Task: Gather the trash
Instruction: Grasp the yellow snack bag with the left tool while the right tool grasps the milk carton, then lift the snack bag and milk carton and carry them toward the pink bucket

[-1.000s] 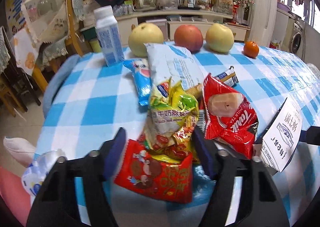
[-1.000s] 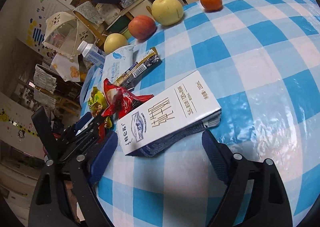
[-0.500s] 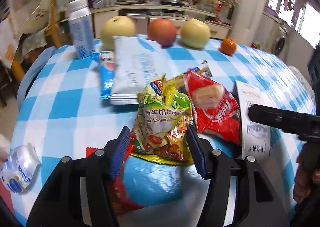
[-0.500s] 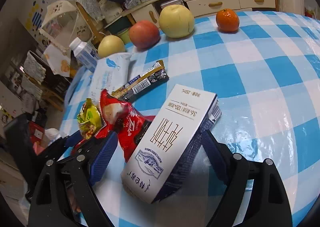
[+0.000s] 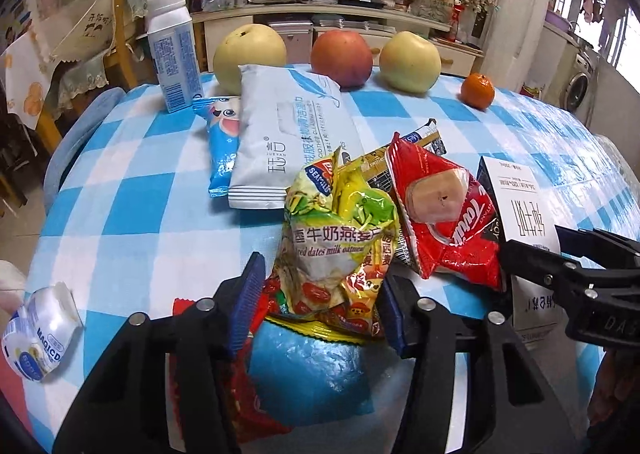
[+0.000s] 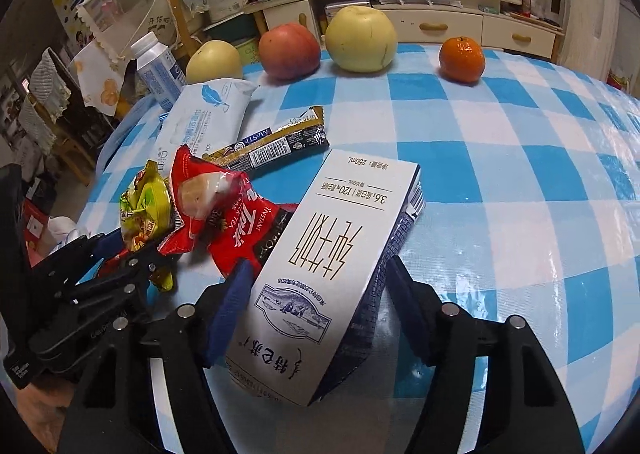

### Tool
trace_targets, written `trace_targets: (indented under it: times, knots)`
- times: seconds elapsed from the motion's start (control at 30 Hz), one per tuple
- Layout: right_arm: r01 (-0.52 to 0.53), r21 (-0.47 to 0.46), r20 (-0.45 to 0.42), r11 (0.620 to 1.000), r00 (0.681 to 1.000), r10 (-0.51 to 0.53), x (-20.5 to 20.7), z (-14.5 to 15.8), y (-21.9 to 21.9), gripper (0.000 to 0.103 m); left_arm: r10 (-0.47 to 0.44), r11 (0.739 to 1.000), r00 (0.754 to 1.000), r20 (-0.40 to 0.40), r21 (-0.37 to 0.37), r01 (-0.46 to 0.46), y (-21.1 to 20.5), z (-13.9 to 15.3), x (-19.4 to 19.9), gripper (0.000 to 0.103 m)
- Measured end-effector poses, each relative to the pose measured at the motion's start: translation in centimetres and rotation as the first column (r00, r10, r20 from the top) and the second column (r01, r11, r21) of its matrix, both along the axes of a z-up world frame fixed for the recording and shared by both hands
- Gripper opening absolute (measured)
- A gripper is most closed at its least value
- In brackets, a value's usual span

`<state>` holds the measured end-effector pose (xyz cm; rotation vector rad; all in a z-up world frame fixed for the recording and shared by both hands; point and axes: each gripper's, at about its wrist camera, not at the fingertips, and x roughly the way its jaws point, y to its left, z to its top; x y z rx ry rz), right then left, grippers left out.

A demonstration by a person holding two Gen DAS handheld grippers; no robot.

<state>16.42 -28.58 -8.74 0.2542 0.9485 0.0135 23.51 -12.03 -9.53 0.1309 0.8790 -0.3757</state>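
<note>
Two readable labels: "MAGICD" cup (image 5: 40,334), "INSTANT" red wrapper (image 6: 236,226).

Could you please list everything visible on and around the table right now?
Pears: 2, yellow, far edge, flanking the apple.
Apple: 1, red, far edge.
Mandarin: 1, orange, far right.
Milk bottle: 1, white and blue, upright, far left.
Wipes pack: 1, white, centre.
Blue wrapper: 1, partly under the wipes.
Dark wrapper: 1, black and gold, behind the carton.
Red wrapper: 1, beside the carton.
Yellow wrapper: 1, between left jaws.
Milk carton: 1, white, lying between right jaws.
Crushed cup: 1, near left edge.
Tablecloth: blue and white check.
Left gripper: closing.
Right gripper: closing.
</note>
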Motion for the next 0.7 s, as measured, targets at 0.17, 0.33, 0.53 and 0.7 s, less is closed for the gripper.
trace_targets:
  times: [0.17, 0.33, 0.53, 0.7]
  knots:
    - [-0.001, -0.026, 0.019, 1.000, 1.000, 0.001, -0.7, 0.5, -0.1, 0.060, 0.017, 1.000, 1.000, -0.003, -0.016, -0.017, 0.3, 0.3, -0.2, 0.045]
    - [0.010, -0.027, 0.059, 1.000, 0.998, -0.009, -1.5, 1.4, -0.7, 0.034, 0.036, 0.998, 0.999, -0.014, -0.048, -0.037, 1.3, 0.8, -0.5, 0.039]
    - [0.050, 0.040, 0.062, 0.998, 0.997, -0.053, -2.1, 1.6, -2.4, 0.023, 0.065, 0.992, 0.998, -0.021, -0.105, -0.067, 2.9, 1.5, -1.1, 0.039]
    - [0.051, 0.049, 0.054, 0.997, 0.997, -0.054, -2.3, 1.3, -1.9, 0.077, 0.065, 0.989, 0.998, 0.015, -0.135, -0.062, 3.5, 3.0, -2.2, 0.038]
